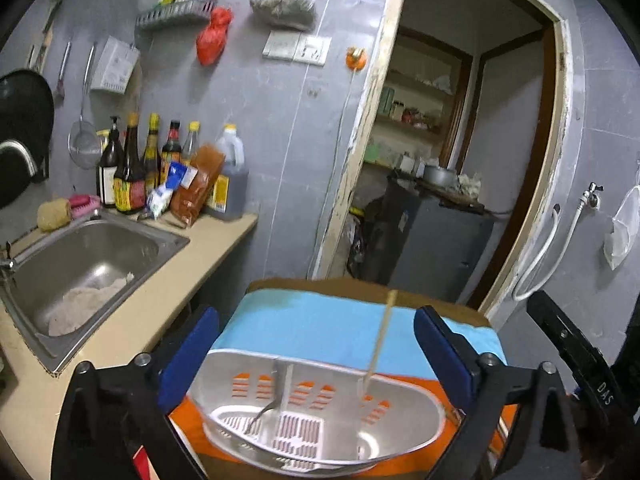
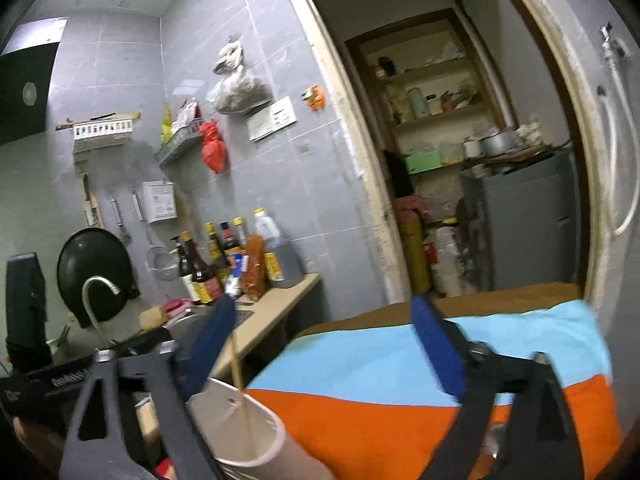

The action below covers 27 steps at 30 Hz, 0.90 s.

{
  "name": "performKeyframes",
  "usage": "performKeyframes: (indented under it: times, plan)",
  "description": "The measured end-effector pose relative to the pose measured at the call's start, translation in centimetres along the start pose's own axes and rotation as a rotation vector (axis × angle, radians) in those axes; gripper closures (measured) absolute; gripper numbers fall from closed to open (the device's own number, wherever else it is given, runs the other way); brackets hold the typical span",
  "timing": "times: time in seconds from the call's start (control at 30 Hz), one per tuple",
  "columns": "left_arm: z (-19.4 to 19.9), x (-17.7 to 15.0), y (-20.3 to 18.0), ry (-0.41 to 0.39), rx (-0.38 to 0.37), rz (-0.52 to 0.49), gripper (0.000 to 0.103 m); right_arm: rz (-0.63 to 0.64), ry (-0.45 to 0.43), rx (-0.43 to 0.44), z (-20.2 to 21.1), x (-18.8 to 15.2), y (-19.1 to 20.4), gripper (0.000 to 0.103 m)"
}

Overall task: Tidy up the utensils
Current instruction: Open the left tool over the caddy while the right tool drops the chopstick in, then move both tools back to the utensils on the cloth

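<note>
Both the left tool [image 1: 316,344] and right tool [image 2: 324,344] gape wide, empty; the light, stiff, slippery chopstick [image 1: 380,340] ahead, leaning in the metal utensil holder [image 1: 320,412], wants pinching mid-shaft.

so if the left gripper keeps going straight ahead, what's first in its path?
Probably the metal utensil holder, sitting between the open jaws of the left gripper, with a chopstick leaning in it. Depth is unclear.

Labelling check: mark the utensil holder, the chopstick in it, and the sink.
utensil holder [image 1: 404,412], left wrist view, inner back wall.
chopstick [image 1: 380,340], left wrist view, mid shaft.
sink [image 1: 96,248], left wrist view, bare basin wall.
</note>
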State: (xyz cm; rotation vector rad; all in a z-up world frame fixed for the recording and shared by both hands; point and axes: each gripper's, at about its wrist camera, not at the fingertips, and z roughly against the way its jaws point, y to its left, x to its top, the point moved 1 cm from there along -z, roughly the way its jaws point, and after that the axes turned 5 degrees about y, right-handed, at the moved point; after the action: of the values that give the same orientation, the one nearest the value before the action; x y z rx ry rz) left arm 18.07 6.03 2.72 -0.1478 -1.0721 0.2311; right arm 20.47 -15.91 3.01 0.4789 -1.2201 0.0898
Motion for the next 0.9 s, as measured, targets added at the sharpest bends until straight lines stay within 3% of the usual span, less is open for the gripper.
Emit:
performKeyframes:
  times: [0.13,0.43,0.7,0.9]
  plan:
    - [1.0,-0.1,-2.9,-0.056,0.017,-0.044,0.0,0.028,-0.027,-0.072,2.6,1.3,-2.1,0.001]
    - [2.1,-1.5,-10.1,-0.122,-0.024,-0.128,0.0,0.059,-0.073,-0.187,7.8,3.7,-7.1,0.001]
    - [1.1,-3.8,-15.6,-0.119,-0.049,-0.194,0.0,0.05,-0.064,-0.259,9.9,4.1,-12.5,0.001]
    - [-0.4,-5.7,-18.1,-0.063,-0.056,-0.213,0.0,0.028,-0.007,-0.281,9.5,2.9,-16.5,0.001]
